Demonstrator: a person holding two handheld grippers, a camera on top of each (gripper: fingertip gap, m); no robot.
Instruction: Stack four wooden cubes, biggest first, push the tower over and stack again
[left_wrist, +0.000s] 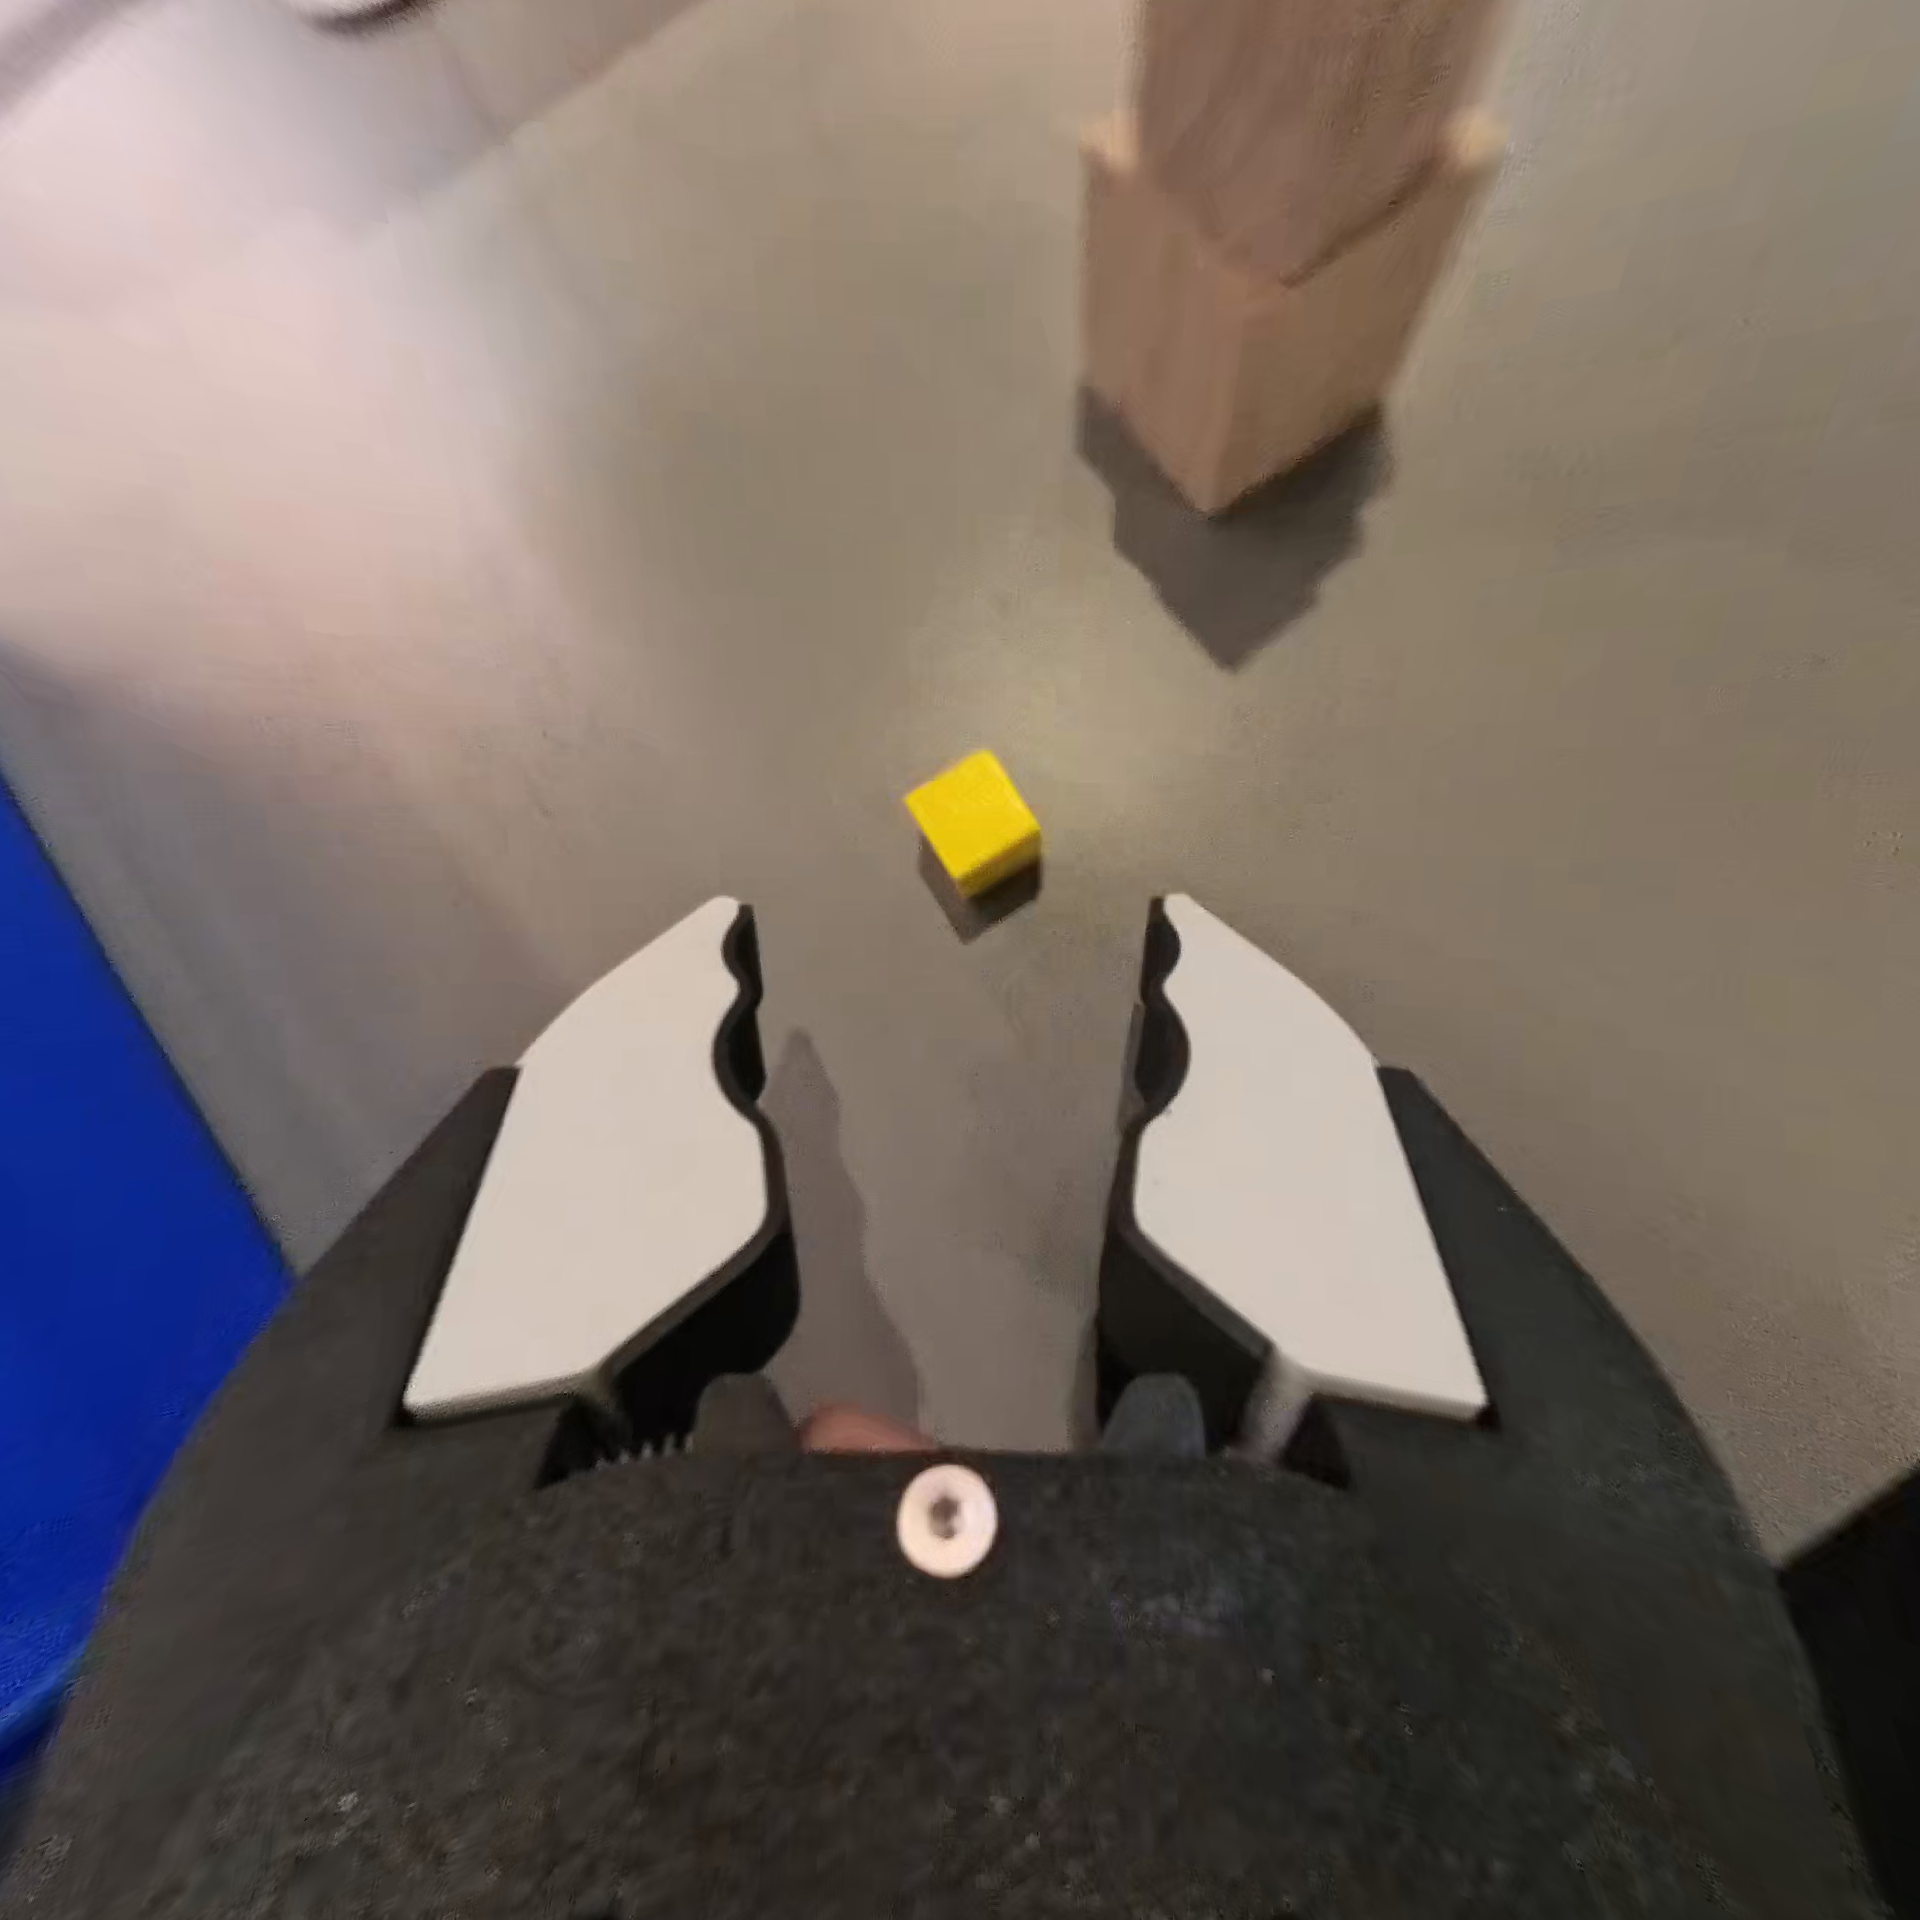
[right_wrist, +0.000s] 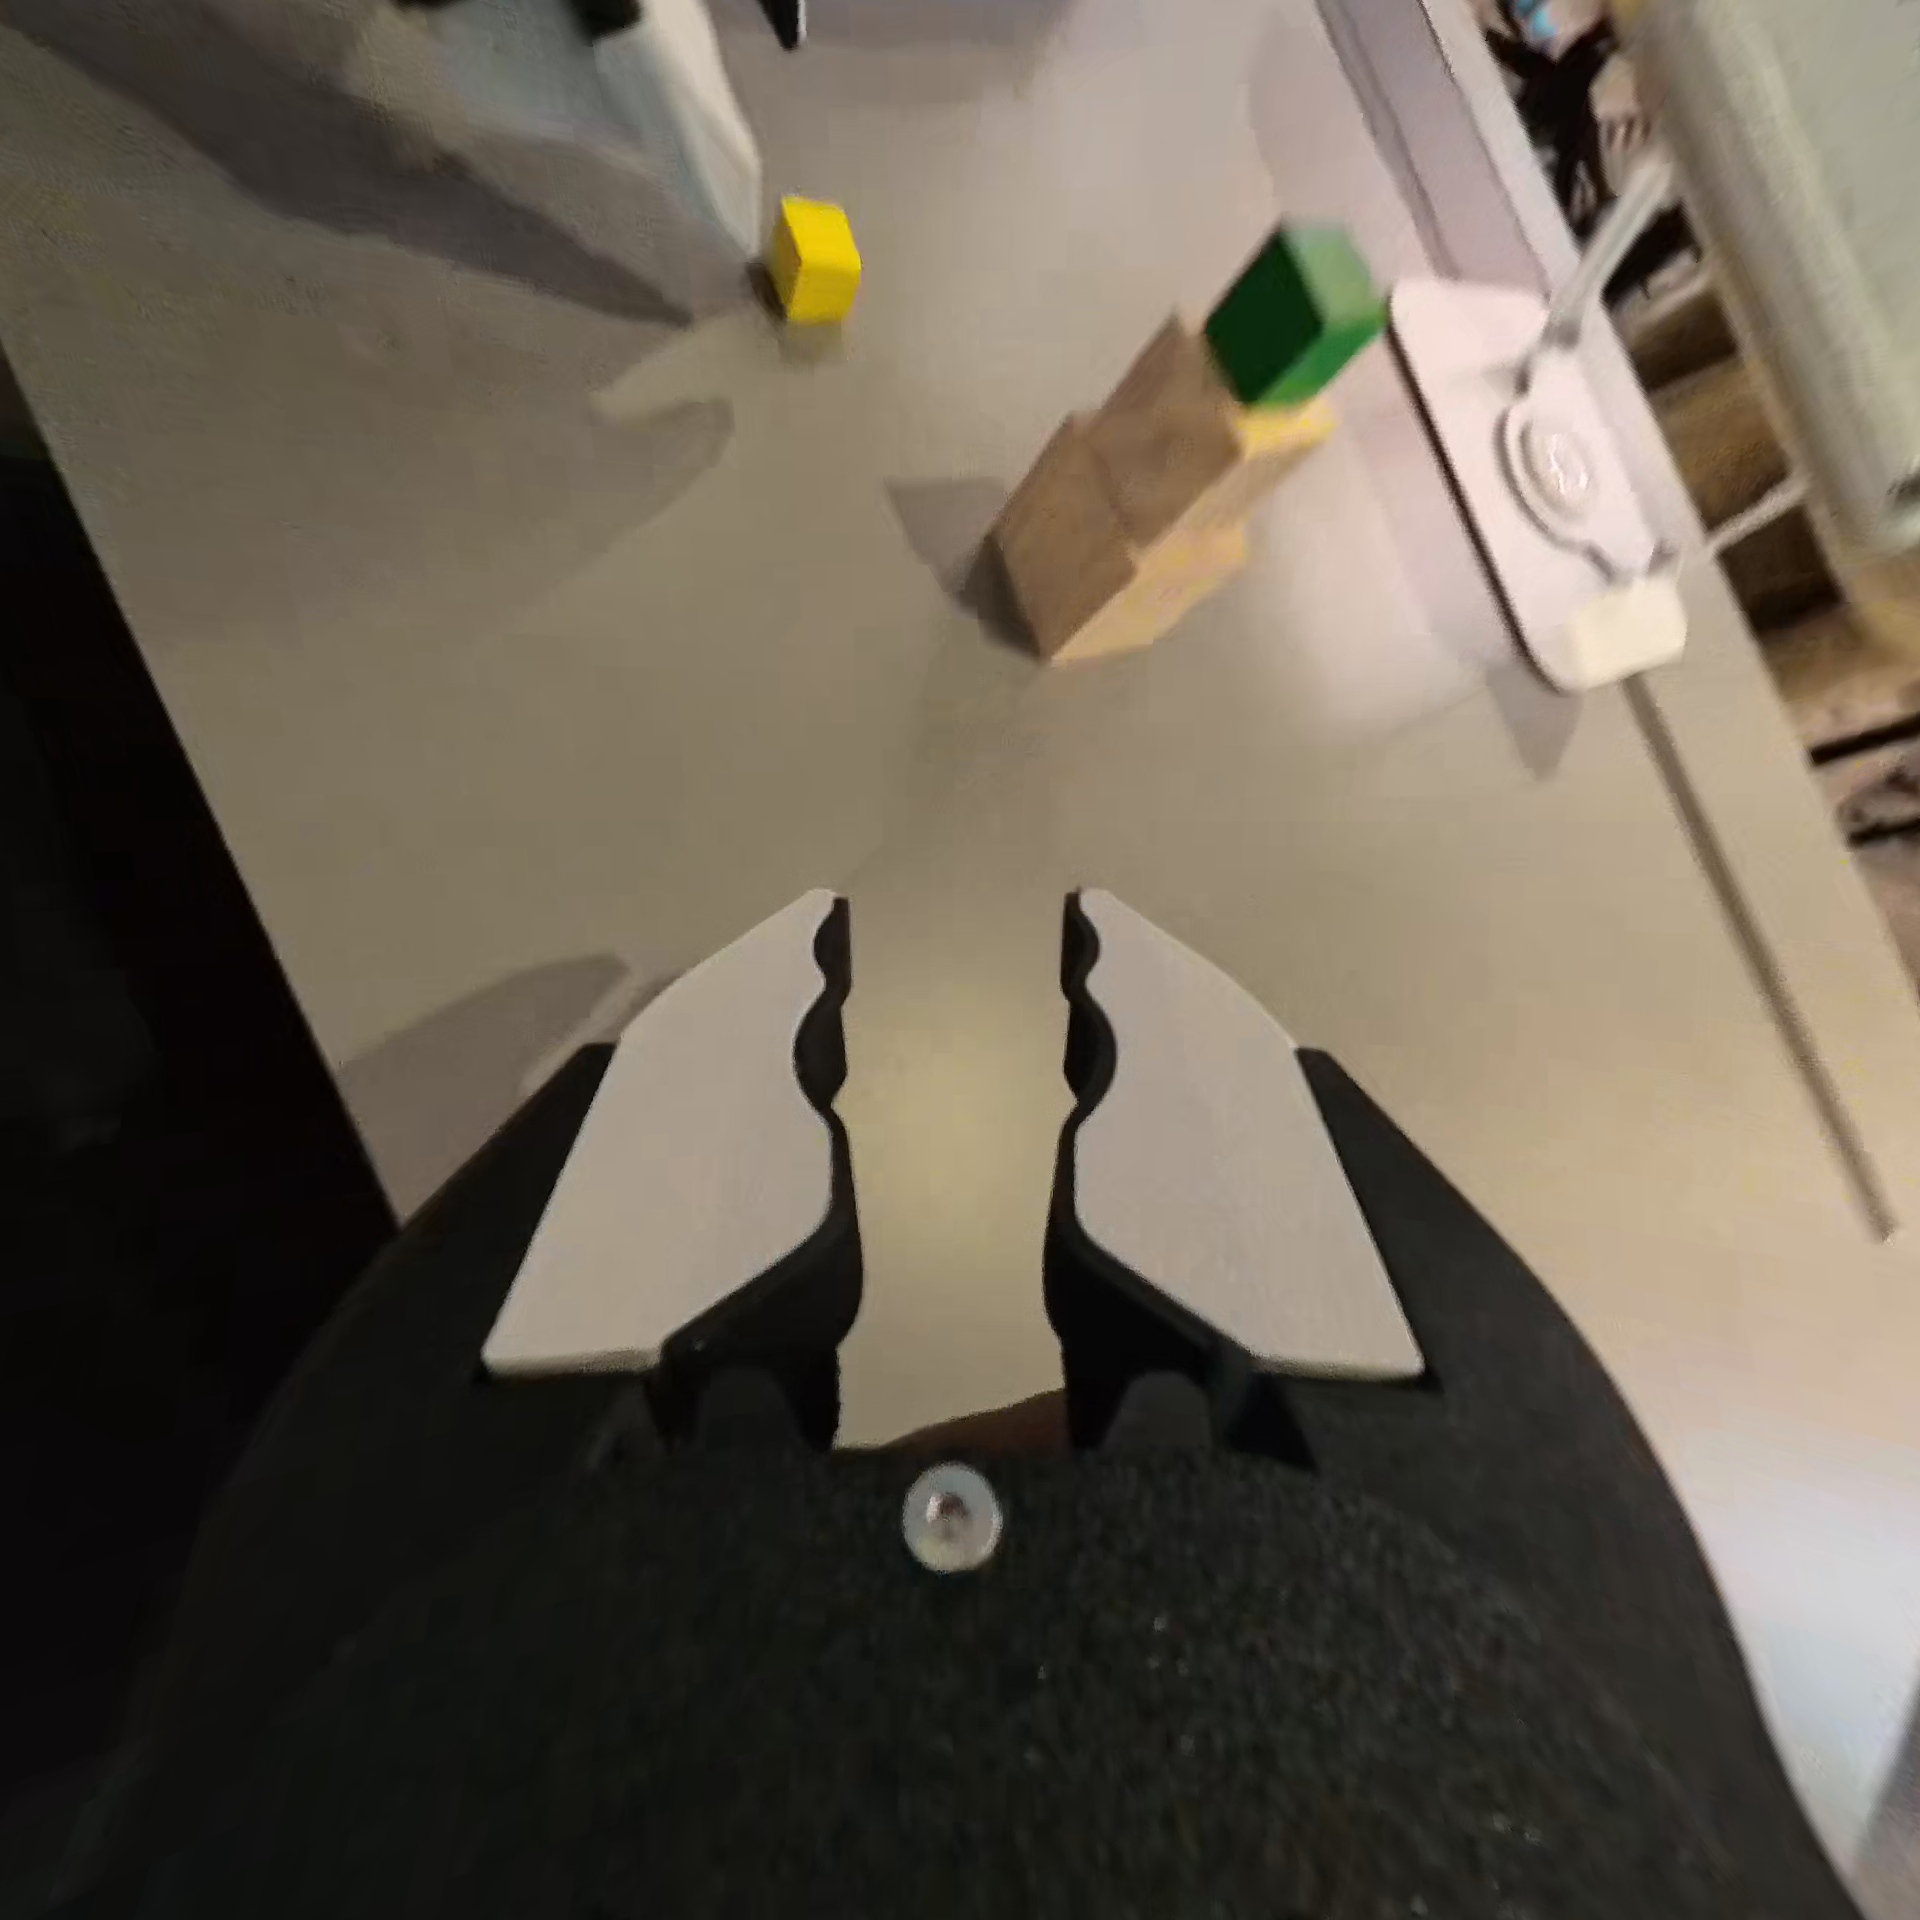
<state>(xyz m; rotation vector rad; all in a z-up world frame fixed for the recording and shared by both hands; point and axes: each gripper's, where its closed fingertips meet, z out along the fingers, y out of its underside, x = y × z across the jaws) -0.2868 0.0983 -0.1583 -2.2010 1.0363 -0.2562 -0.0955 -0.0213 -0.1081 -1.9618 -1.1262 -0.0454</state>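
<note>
A small yellow cube (left_wrist: 974, 823) lies on the grey table just beyond my open left gripper (left_wrist: 951, 914), a little above the gap between its fingers. A tower of plain wooden cubes (left_wrist: 1262, 301) stands at the far right, its top cut off by the frame. In the right wrist view the tower (right_wrist: 1132, 499) shows two plain wooden cubes with a green cube (right_wrist: 1294, 312) on top. The yellow cube (right_wrist: 816, 258) sits to the tower's left, next to the other gripper (right_wrist: 675, 125). My right gripper (right_wrist: 956, 914) is open and empty, well short of the tower.
A blue object (left_wrist: 94, 1226) lies at the left edge. A white lamp base (right_wrist: 1538, 478) stands on the table right of the tower. The table's near edge (right_wrist: 208, 748) runs along the left, with dark space beyond. Shelving clutter (right_wrist: 1766, 312) lies at the far right.
</note>
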